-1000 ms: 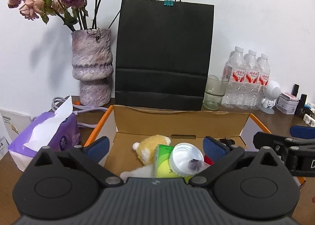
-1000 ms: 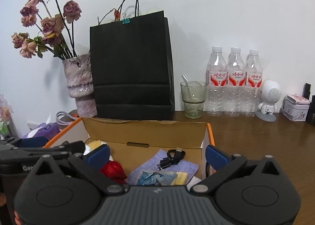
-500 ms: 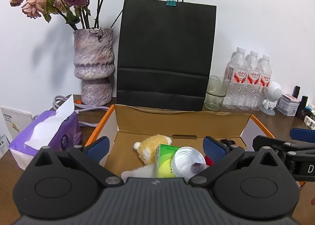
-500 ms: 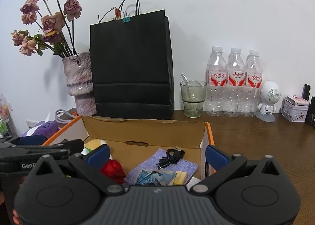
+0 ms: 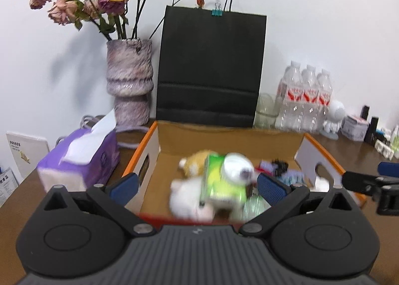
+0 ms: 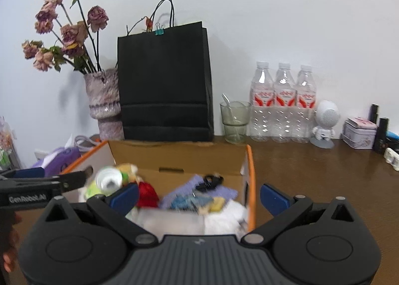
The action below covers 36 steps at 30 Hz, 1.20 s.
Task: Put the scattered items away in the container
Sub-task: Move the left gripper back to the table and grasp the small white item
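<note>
An orange-edged cardboard box (image 5: 224, 135) sits on the brown table and holds several items. Among them are a yellow plush (image 5: 194, 160), a green carton (image 5: 219, 182) with a white cup (image 5: 237, 168) on it, and a white plush (image 5: 184, 200). The right wrist view shows the same box (image 6: 174, 155) with a red item (image 6: 147, 191), a purple cloth (image 6: 197, 185), a black cable (image 6: 212, 181) and a white cloth (image 6: 224, 217). My left gripper (image 5: 197, 186) is open at the box's near left. My right gripper (image 6: 199, 197) is open at its near right corner. Neither holds anything.
Behind the box stand a black paper bag (image 5: 209, 68) and a vase of dried roses (image 5: 129, 83). A purple tissue pack (image 5: 79, 158) lies to the left. A glass (image 6: 234, 120), three water bottles (image 6: 284, 103), a white figurine (image 6: 324, 120) and a tin (image 6: 359, 133) line the right wall.
Both grippers have drawn back from the box, so it looks smaller and its near edge now shows. Both views are blurred by the motion. The jaws stay open.
</note>
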Each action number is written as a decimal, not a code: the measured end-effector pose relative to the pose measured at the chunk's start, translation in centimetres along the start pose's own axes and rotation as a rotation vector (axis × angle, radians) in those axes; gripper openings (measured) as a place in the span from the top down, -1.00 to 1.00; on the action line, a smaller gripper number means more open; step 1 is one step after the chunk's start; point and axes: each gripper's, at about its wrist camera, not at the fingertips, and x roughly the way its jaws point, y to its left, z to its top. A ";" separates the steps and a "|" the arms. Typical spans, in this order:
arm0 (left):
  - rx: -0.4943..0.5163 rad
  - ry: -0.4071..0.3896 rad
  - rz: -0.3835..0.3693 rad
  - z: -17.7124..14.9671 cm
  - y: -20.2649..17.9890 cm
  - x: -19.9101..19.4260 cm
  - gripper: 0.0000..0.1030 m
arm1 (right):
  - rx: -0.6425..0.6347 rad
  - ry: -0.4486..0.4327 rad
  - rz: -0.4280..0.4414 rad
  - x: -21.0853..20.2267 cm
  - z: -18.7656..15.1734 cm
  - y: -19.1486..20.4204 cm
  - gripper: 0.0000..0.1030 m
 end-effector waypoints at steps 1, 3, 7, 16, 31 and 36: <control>0.002 0.010 -0.001 -0.5 0.1 -0.3 -1.00 | -0.001 0.007 -0.007 -0.4 -0.5 -0.1 -1.00; 0.004 0.031 -0.008 -1.5 0.2 -0.7 -1.00 | -0.001 0.024 -0.013 -1.2 -1.6 -0.3 -1.00; 0.028 0.072 -0.032 -3.5 -0.3 -1.1 -1.00 | -0.008 0.061 -0.019 -2.3 -4.0 -0.3 -1.00; 0.135 0.178 -0.066 -6.9 -4.1 0.5 -1.00 | -0.030 0.160 -0.051 -1.5 -7.7 -0.7 -1.00; 0.108 0.196 -0.139 -7.7 -4.8 0.9 0.51 | -0.032 0.215 -0.032 -0.2 -9.1 -0.8 -1.00; 0.057 0.183 -0.142 -7.3 -3.1 0.9 0.51 | -0.049 0.208 -0.030 0.0 -9.2 0.6 -1.00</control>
